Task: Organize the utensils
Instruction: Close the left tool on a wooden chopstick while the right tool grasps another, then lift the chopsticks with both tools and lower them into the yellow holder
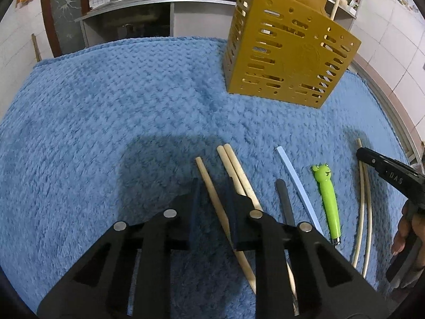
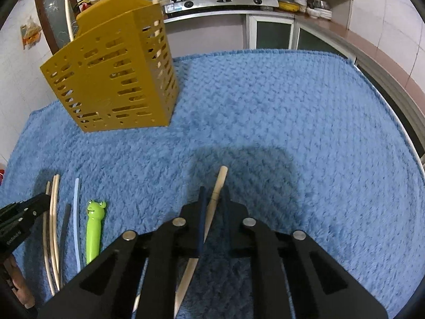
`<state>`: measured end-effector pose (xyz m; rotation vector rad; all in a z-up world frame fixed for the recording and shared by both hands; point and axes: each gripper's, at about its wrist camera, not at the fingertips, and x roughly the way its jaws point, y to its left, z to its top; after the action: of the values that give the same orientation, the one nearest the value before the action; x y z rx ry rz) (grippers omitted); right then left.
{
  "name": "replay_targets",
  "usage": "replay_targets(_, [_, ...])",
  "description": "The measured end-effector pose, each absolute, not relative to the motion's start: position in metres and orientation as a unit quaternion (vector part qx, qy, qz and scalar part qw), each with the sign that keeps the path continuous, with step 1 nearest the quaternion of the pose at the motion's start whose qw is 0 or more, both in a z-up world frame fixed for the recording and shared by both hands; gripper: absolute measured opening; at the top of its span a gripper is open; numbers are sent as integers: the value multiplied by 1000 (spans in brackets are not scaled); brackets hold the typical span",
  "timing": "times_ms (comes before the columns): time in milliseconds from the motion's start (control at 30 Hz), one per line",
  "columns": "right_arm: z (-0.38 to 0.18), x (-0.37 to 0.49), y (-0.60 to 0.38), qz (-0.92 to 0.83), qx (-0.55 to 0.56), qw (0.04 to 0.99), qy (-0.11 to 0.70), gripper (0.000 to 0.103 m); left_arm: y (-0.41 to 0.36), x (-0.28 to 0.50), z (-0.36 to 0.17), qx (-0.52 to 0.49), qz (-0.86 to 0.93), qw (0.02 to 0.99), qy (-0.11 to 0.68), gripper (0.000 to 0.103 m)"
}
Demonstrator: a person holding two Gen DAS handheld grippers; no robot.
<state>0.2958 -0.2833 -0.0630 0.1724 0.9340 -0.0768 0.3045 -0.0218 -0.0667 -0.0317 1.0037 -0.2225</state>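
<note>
A yellow slotted utensil holder (image 1: 287, 53) stands on the blue towel (image 1: 119, 106), far right in the left wrist view; it also shows at the upper left in the right wrist view (image 2: 117, 74), with two sticks in it. My left gripper (image 1: 213, 186) is open over a wooden chopstick (image 1: 209, 186) that lies between its jaws; a pair of wooden chopsticks (image 1: 236, 170) lies just right of it. My right gripper (image 2: 213, 194) straddles another wooden chopstick (image 2: 219, 186) on the towel (image 2: 292, 122); its jaws stand slightly apart beside the stick.
Right of the left gripper lie a dark stick (image 1: 284, 199), a pale blue stick (image 1: 294, 180), a green frog-handled utensil (image 1: 328, 199) and two curved pale chopsticks (image 1: 364, 207). The same row shows in the right wrist view at the left (image 2: 94, 226). Kitchen counters and a stove stand behind.
</note>
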Motion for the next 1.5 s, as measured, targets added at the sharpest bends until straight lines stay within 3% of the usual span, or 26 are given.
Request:
replay_targets(167, [-66,301,-282,-32,89,883,461,11,-28,314,-66,-10,-109,867,487,10])
replay_targets(667, [-54,299,-303,-29,118,886,447,10,-25,319,-59,-16,-115,867,484,7])
replay_targets(1500, [24,246,-301,2,125,940,317,6,-7,269,45,-50,-136,925,351,4])
